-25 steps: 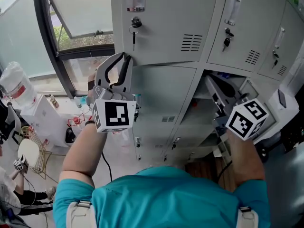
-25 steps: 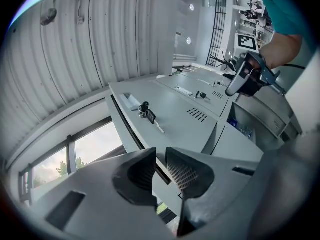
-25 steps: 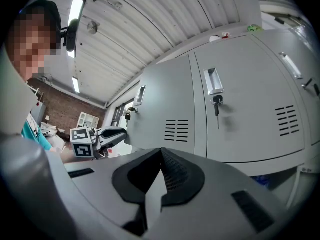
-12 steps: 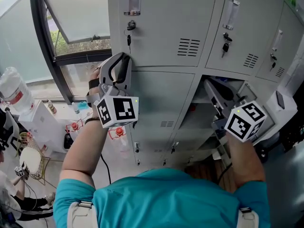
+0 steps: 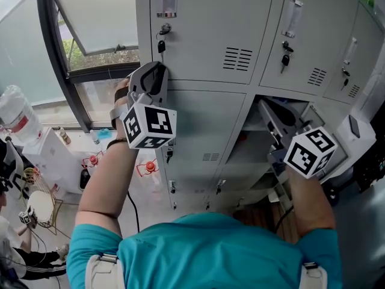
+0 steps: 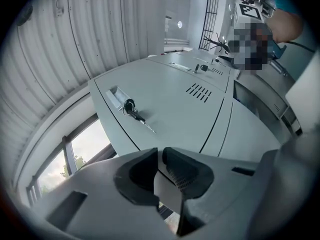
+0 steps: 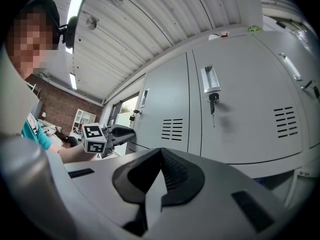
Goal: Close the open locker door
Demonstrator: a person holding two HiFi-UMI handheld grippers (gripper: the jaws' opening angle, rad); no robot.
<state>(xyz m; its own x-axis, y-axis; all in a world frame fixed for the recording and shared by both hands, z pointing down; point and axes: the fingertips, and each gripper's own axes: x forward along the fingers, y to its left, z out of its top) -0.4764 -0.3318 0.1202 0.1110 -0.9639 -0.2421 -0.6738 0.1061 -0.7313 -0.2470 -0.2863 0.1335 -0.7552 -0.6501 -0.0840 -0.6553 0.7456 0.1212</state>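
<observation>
A bank of grey lockers [image 5: 210, 23] fills the head view. One middle-row compartment [image 5: 249, 149] stands open, and a pale panel that looks like its door [image 5: 356, 140] swings out at the right. My left gripper [image 5: 157, 71] is raised against the locker front's left edge, just below the upper left door's key [image 5: 161, 44]. Its jaws are a narrow slit apart and closing, with nothing between them. The same key [image 6: 131, 107] shows in the left gripper view. My right gripper [image 5: 271, 113] reaches into the open compartment's mouth, shut and empty.
A window with a dark frame [image 5: 66, 71] stands left of the lockers. Below it are a large water bottle [image 5: 15, 110] and small clutter on the floor. Keys hang in the other upper doors [image 5: 287, 46]. A person sits at the lower left [image 5: 18, 251].
My left gripper has risen and moved closer to the locker front, ending just under the upper left door's key. The right gripper has stayed put.
</observation>
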